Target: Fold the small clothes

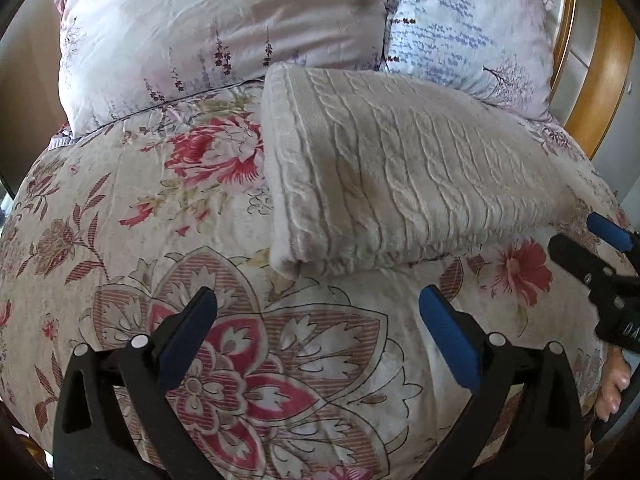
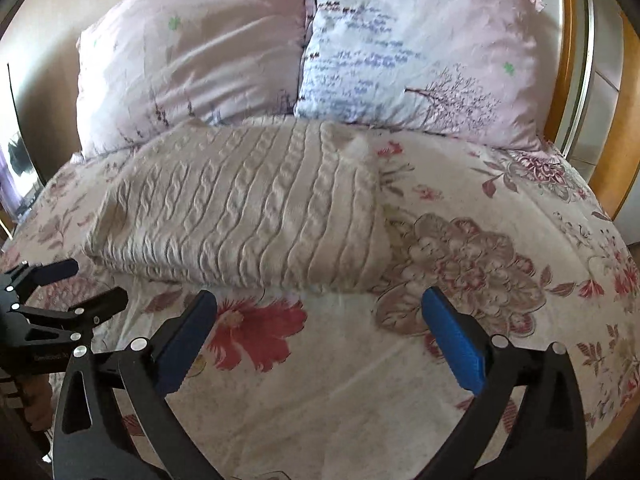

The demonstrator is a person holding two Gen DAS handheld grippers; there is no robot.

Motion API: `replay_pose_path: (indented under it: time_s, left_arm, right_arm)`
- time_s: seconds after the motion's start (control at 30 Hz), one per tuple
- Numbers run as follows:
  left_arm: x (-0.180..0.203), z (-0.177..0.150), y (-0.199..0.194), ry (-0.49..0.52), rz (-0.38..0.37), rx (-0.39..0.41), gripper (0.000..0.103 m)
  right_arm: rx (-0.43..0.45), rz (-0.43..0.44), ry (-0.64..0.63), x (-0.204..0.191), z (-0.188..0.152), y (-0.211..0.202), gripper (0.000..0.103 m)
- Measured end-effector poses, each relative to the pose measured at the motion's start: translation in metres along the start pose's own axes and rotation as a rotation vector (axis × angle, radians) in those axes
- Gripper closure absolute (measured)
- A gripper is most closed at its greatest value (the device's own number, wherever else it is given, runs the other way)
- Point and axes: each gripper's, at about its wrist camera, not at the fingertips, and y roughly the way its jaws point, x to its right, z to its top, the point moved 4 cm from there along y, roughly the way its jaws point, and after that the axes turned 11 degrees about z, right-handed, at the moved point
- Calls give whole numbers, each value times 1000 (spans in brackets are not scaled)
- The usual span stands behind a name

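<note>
Floral bedding covers the bed (image 1: 120,216), with two pale pillows (image 2: 192,52) propped at its head against a wooden headboard (image 1: 600,80). Ahead of both grippers lies the cream cable-knit sweater (image 1: 400,176), folded into a neat rectangle on the bedspread and touching the lower edge of the pillows.

From the left wrist view, the left gripper (image 1: 318,320) stands spread wide with nothing between its blue pads (image 1: 448,336), hanging over the bare bedspread just short of the sweater's near edge; the sweater sits ahead and slightly to its right.

The right gripper (image 2: 320,320) is likewise spread wide and empty, and the sweater lies ahead and a little to its left. Each gripper shows at the edge of the other's view, near the sweater's near corners, apart from the knit.
</note>
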Motion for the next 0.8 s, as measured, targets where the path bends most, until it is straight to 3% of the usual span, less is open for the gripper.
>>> replay_pose_path:
  time_s: [0.4, 0.8]
  left_arm:
    - [4, -1, 3, 8, 42, 6, 2]
    - [4, -3, 8, -5, 44, -13, 2]
  right_arm:
    - [-24, -23, -3, -2, -7, 9, 1]
    - [-117, -43, 9, 0, -12, 25, 1]
